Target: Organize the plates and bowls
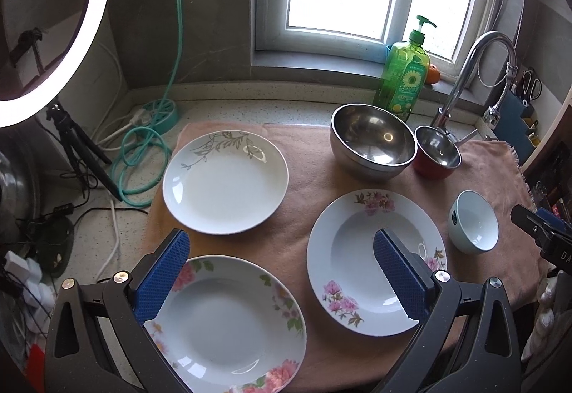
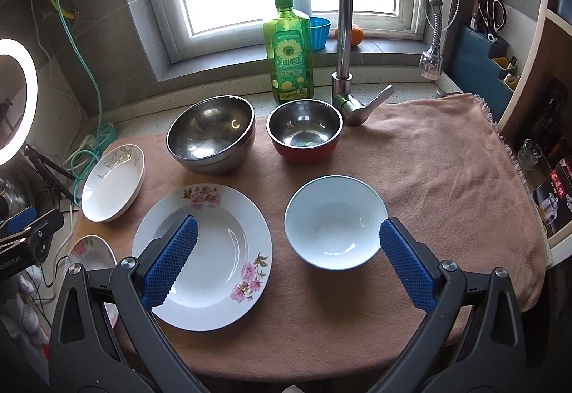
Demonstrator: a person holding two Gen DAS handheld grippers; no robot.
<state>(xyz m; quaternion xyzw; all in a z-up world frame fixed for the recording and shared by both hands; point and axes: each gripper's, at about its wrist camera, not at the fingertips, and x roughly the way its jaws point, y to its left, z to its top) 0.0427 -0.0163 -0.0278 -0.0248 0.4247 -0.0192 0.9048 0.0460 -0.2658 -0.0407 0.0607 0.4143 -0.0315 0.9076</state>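
1. Left wrist view showed the left claw (image 1: 282, 273) spread wide and holding nothing, above a pink-rose plate (image 1: 228, 325) and a pink-blossom plate (image 1: 371, 260) on the brown towel (image 1: 304, 185).
2. Behind them lay a leaf-pattern plate (image 1: 225, 182), a large steel bowl (image 1: 371, 143) and a red-sided steel bowl (image 1: 438, 152).
3. Right wrist view showed the right claw (image 2: 287, 264) also spread and holding nothing, with the pale blue bowl (image 2: 334, 221) between its fingers, just beside the blossom plate.
4. Dish soap (image 2: 287, 46) and a faucet (image 2: 348, 35) stood at the counter (image 2: 257, 103) back edge.
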